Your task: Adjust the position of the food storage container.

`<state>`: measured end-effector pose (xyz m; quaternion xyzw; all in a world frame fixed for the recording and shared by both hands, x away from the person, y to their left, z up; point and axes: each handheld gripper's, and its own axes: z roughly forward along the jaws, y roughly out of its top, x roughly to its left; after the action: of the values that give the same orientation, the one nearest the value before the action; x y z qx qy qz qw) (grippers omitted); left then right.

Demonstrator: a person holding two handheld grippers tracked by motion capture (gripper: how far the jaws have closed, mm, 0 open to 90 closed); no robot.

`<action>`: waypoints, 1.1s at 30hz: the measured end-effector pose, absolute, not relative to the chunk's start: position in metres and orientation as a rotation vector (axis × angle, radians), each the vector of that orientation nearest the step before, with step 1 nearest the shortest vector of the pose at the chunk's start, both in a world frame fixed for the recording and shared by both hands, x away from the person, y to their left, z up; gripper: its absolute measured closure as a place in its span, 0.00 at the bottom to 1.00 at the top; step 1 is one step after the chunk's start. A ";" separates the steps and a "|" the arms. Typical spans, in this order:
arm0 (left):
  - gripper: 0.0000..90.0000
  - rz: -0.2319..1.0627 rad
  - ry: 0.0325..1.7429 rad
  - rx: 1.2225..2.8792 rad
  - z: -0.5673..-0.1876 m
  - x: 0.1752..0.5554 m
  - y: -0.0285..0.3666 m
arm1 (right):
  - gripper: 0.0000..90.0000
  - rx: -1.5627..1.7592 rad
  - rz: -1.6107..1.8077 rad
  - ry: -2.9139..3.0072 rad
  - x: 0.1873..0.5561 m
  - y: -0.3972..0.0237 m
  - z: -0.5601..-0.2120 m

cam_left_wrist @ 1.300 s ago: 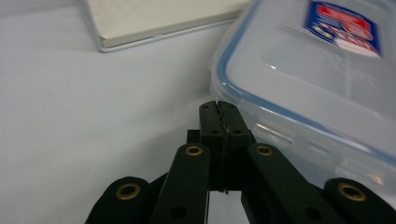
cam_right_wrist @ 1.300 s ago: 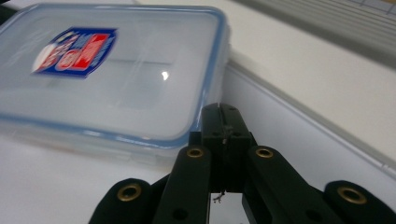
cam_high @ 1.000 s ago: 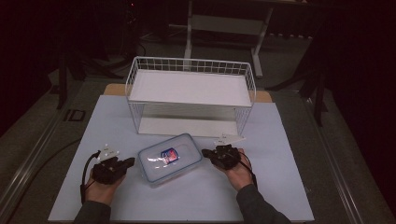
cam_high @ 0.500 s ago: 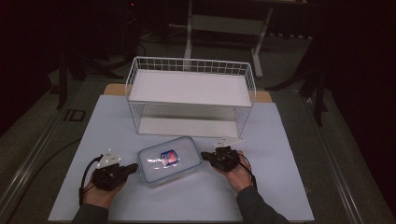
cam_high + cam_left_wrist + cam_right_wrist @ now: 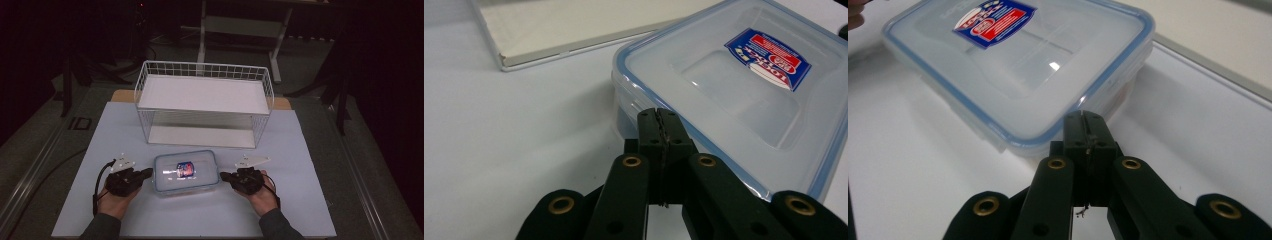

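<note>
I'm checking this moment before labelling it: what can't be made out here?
- Contents of the container: frosted lid, all views.
- Label print: too blurred, left gripper view.
- Whether the shut left gripper or shut right gripper touches the container's side: tips cover the contact.
- Wire rack lower shelf back: shadowed, high view.

Right gripper point(image 5: 1086, 119) sits low on the white table point(image 5: 923, 165), jaws pressed together. Its tips meet the clear lidded container point(image 5: 1023, 70) at the blue-rimmed edge.
</note>
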<state>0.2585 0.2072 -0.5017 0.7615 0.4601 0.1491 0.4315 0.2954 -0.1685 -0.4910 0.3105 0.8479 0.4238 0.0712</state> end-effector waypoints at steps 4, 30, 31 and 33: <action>1.00 0.345 1.151 1.895 -0.503 0.266 0.202 | 1.00 0.940 1.260 2.551 0.290 -0.174 -0.490; 0.99 0.295 1.095 2.004 -0.517 0.278 0.160 | 0.98 1.082 1.319 2.450 0.284 -0.217 -0.490; 0.99 0.304 1.099 1.995 -0.516 0.278 0.162 | 0.96 1.083 1.326 2.440 0.284 -0.217 -0.489; 0.99 0.315 1.111 1.978 -0.515 0.278 0.166 | 0.93 1.083 1.334 2.419 0.284 -0.216 -0.487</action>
<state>0.2781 0.1663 -0.5148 0.7865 0.4418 0.1254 0.4130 0.2835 -0.2164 -0.4873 0.3636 0.8121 0.4480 0.0871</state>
